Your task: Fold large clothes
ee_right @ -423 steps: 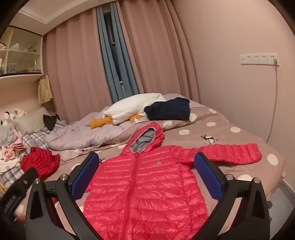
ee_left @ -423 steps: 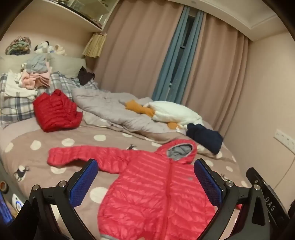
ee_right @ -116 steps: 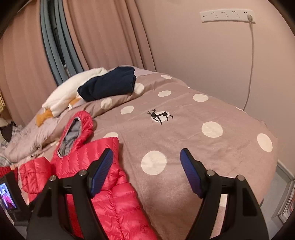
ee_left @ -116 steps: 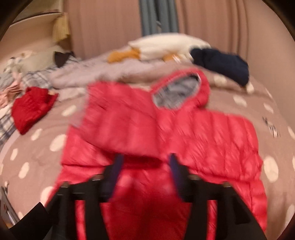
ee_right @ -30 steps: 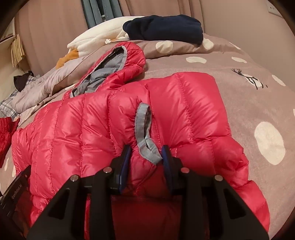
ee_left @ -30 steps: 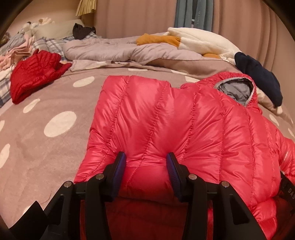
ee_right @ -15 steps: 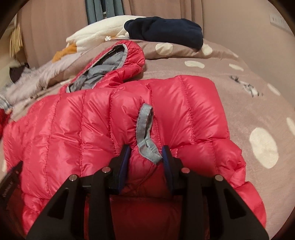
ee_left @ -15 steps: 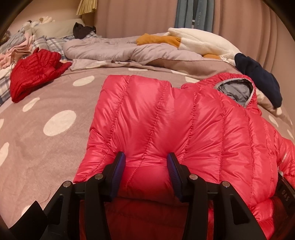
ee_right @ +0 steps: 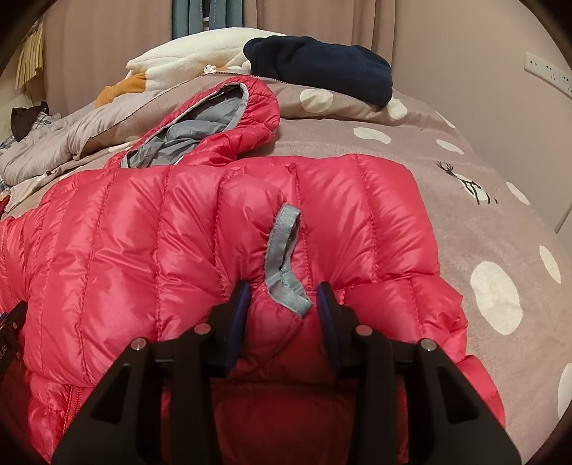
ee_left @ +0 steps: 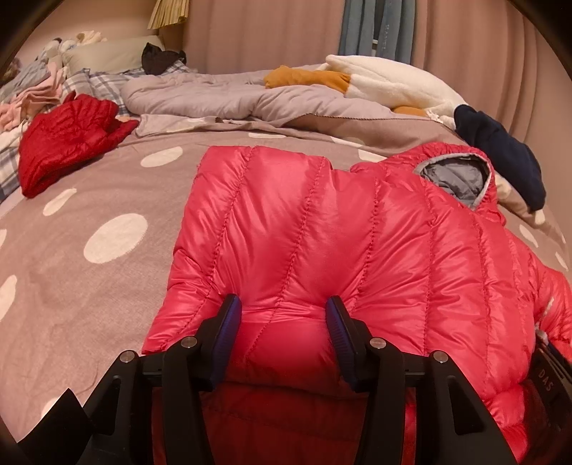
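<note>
The left claw (ee_left: pixel 282 314) pinches a puffed fold of the red down jacket (ee_left: pixel 321 232) between its blue-padded fingers (ee_left: pixel 228 322), the quilted shell bulging up in the gap. The right claw (ee_right: pixel 282 304) likewise clamps a bunched ridge of the same jacket, close beside a grey woven hanging loop (ee_right: pixel 282 257) that curls up from the fabric just ahead of its fingers.

The jacket lies on the near part of the bed (ee_left: pixel 89 272), its glossy, stitched channels running away from the claws. A folded-over layer sits on top of the body, with a straight far edge in both views. The hood (ee_right: pixel 228 118), lined in grey, lies open at the far side of the jacket, to the right in the left wrist view.

The bedspread is a matte taupe with white dots and a small deer print (ee_right: pixel 468 186). Farther left rests a crumpled darker red quilted garment (ee_left: pixel 68 139). Beyond it are plaid pillows (ee_left: pixel 96 82) and a heap of pale clothes (ee_left: pixel 32 96). Across the far bed sprawls a rumpled grey duvet (ee_left: pixel 214 96), then a fluffy white and orange plush (ee_left: pixel 386 82), and a dark navy folded garment (ee_right: pixel 321 68) at the far right. Pleated pinkish curtains (ee_left: pixel 268 32) hang behind.
</note>
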